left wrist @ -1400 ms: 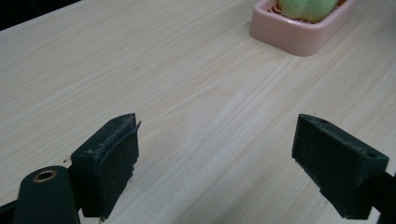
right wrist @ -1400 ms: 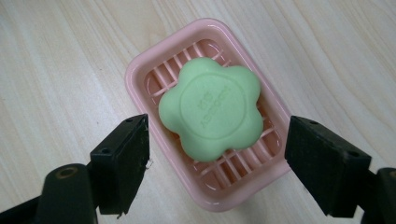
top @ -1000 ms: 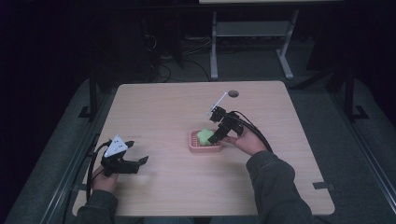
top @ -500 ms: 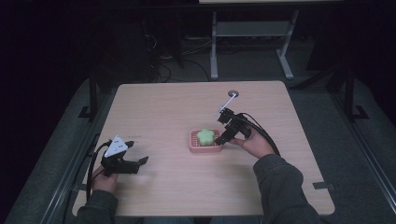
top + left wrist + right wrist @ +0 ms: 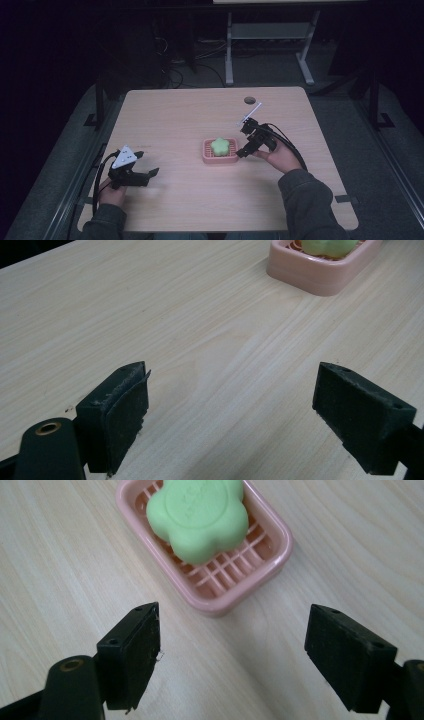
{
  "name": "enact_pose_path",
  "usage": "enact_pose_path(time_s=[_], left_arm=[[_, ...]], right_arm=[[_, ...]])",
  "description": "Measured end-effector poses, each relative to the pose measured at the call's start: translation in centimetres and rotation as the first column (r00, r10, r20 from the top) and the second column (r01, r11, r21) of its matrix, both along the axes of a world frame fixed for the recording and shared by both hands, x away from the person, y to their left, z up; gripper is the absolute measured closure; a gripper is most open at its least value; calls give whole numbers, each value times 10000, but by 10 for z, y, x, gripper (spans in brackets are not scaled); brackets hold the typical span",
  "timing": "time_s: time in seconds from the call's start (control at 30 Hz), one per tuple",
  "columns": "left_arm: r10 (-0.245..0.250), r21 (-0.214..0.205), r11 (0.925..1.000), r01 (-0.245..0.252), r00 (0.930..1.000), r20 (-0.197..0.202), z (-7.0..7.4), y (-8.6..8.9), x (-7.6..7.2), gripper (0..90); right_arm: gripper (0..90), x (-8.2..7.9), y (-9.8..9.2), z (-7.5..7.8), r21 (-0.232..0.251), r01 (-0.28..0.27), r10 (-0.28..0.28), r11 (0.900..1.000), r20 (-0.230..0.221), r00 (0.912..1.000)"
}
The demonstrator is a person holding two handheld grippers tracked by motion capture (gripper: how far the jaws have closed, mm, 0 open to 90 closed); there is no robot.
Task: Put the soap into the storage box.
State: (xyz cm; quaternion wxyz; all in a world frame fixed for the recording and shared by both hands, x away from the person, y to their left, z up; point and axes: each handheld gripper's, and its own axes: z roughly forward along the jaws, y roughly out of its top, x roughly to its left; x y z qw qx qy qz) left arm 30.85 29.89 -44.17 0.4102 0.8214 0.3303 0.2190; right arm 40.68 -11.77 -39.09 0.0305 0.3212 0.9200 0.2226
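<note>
1. The right gripper view shows the green flower-shaped soap lying in the pink soap dish on its slatted floor — a detail too small in the high view.
2. The right gripper sits just right of the dish, fingers wide apart, empty.
3. The left gripper rests near the worktop's near-left edge, fingers apart — well clear of the dish.
4. Bare worktop lies all around; a round hole sits near the far edge.

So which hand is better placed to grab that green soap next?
The right, probably. The right gripper sits open just beside the pink dish holding the green soap, jaws facing it. The left gripper rests open far off near the table's front-left corner.
</note>
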Motion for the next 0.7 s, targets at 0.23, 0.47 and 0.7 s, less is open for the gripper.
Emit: enact_pose_path(time_s=[0.23, 0.47, 0.7], left_arm=[[-2, -6, 10000, 2, 10000, 1, 0, 0, 0, 144], [7, -2, 10000, -7, 10000, 8, 0, -1, 0, 144], [29, -4, 10000, -29, 10000, -19, -1, -1, 0, 144]], right_arm=[[216, -5, -11, -4, -10, 181, -181, 9998, -157, 9997], [219, -10, -22, -6, 247, 368, -365, 9990, -128, 9993], [219, -16, -27, -7, 135, 381, -378, 9992, -161, 9992]])
